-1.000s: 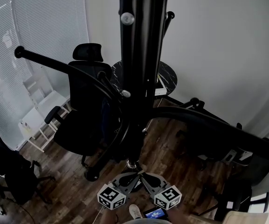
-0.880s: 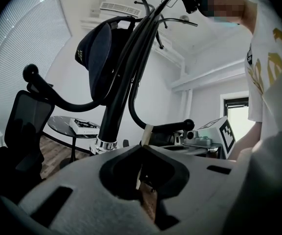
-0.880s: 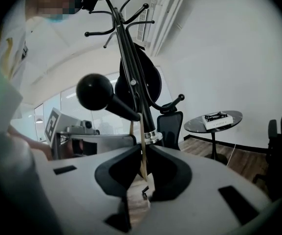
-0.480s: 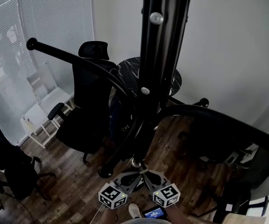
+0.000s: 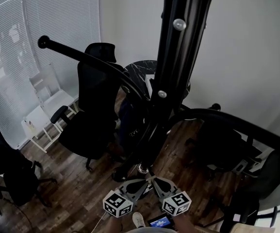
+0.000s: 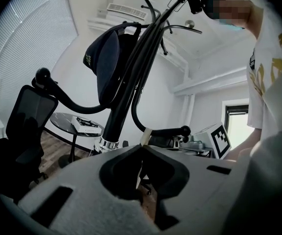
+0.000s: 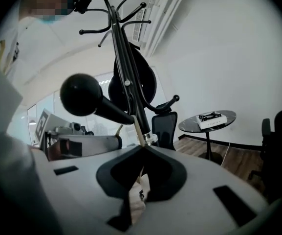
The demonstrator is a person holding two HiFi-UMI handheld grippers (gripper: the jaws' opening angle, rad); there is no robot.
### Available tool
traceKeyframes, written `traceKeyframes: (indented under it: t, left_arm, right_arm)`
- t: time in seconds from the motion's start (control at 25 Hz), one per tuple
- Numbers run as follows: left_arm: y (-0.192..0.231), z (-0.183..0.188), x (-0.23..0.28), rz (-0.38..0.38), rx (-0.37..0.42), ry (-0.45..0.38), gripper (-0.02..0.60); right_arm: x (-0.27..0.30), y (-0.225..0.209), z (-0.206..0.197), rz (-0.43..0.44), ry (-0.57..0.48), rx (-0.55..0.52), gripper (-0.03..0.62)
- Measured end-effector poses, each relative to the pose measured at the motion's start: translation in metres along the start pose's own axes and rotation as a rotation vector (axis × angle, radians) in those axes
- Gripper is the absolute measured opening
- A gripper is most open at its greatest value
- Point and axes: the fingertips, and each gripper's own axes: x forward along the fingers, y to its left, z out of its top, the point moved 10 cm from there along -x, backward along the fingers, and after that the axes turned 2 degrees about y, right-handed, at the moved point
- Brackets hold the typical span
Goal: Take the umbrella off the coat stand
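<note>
The black coat stand rises through the middle of the head view, with curved ball-tipped hooks. A long black shaft that looks like the umbrella hangs along the pole and ends in a silver collar just above the floor. A dark navy cap hangs on a hook. My left gripper and right gripper sit side by side right below the collar, tips nearly touching each other. Both are shut, with their jaws meeting at the tips. A thin beige piece shows just past the right tips.
Black office chairs stand left and right of the stand. Behind it is a round dark table with a white box on it. A white folding chair stands by the blinds. A shoe and a phone show at the bottom edge.
The pole has slid rightward in the head view as the camera shifted. Both grippers stay low under the stand, shut, almost unmoved.
</note>
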Motion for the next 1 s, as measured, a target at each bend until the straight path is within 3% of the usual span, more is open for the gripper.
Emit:
traceKeyframes:
  t: [0.2,1.0]
  left_arm:
    - [-0.005,0.0,0.0,-0.009,-0.051,-0.033,0.021]
    - [-0.021,0.002,0.008,-0.061,-0.087,-0.077,0.021]
  right_arm:
    - [-0.01,-0.005,-0.004,-0.007,-0.069,0.142,0.014]
    - [-0.033,-0.004,0.005,-0.019,-0.089,0.126,0.014]
